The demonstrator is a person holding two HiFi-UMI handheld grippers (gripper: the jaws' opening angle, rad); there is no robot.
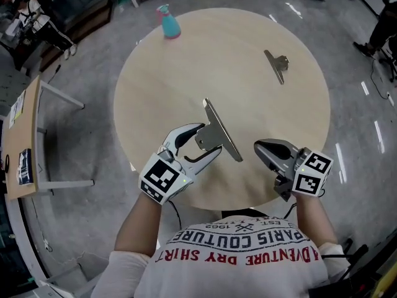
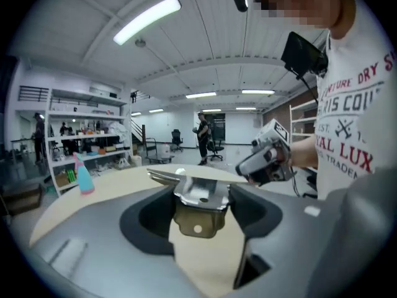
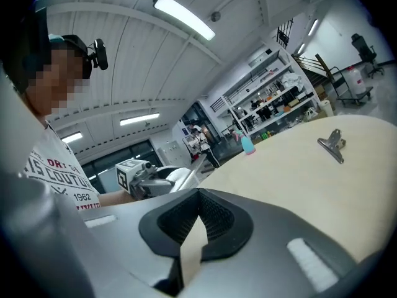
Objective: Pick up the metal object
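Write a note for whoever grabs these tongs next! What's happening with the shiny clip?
Left tongs: closed on the handle of the big metal clip, near the front edge of the round table.
Right tongs: shut and empty, just right of the clip.
Other things: a smaller clip lies untouched farther back on the right. A spray bottle stands at the far edge.
Done: the big clip is gripped.
Left: the pictures don't show whether it is off the table yet, so probably lift it clear and hold it steady.
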